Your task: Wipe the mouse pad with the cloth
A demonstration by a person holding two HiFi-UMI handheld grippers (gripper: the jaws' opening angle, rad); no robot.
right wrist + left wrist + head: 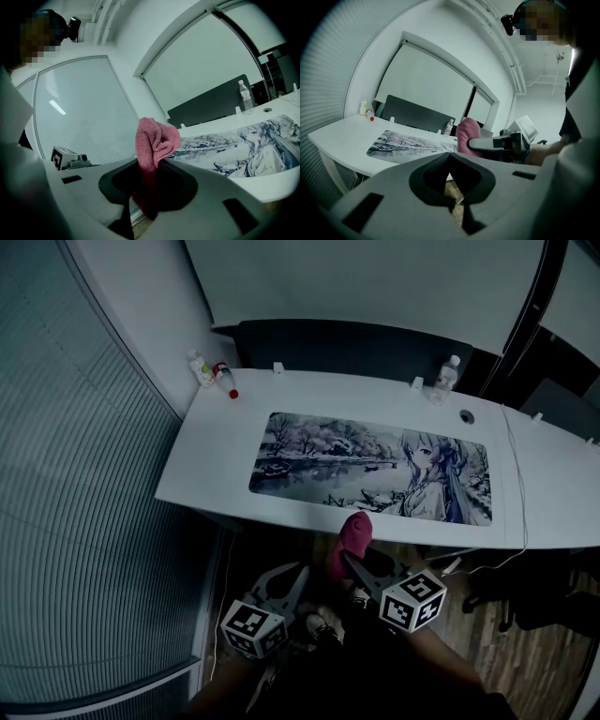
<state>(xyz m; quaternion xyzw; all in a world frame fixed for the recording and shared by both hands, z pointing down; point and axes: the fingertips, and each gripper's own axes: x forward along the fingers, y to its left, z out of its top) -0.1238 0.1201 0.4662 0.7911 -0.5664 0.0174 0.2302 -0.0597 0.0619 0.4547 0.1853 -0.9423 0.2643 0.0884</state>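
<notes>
**Current state.** The right gripper (351,557) has its jaws pinching the pink cloth (354,532). In the right gripper view the cloth (155,139) stands up out of the jaws as a bunched wad, with a dark tail hanging below them. The left gripper (292,574) has its jaws pressed together with nothing between them. Both grippers hang in front of and below the near edge of the white bench (211,460). The cloth is near that edge but apart from it.

**Task object.** The mouse pad (370,467) is a long printed mat lying flat along the middle of the bench. It is not yet touched, so wiping is judged not to have begun.

**Hazards from this position.**
- Edge strike: the right gripper must rise past the bench edge to reach the pad. A path that is too shallow would catch the cloth or the jaws on the edge.
- Cloth loss: the grip is on a bunched fold. Drag across the pad could pull the wad out of the jaws.
- Bare contact: if too little cloth leads, the hard jaw tips could scrape the print.
- Pad shift: nothing holds the pad down. A firm stroke could slide or ruck it on the smooth bench top.
- Overrun: the small bottles (208,371) at the far left corner and the water bottle (448,374) at the far edge stand near the pad and could be knocked by a long stroke.
</notes>
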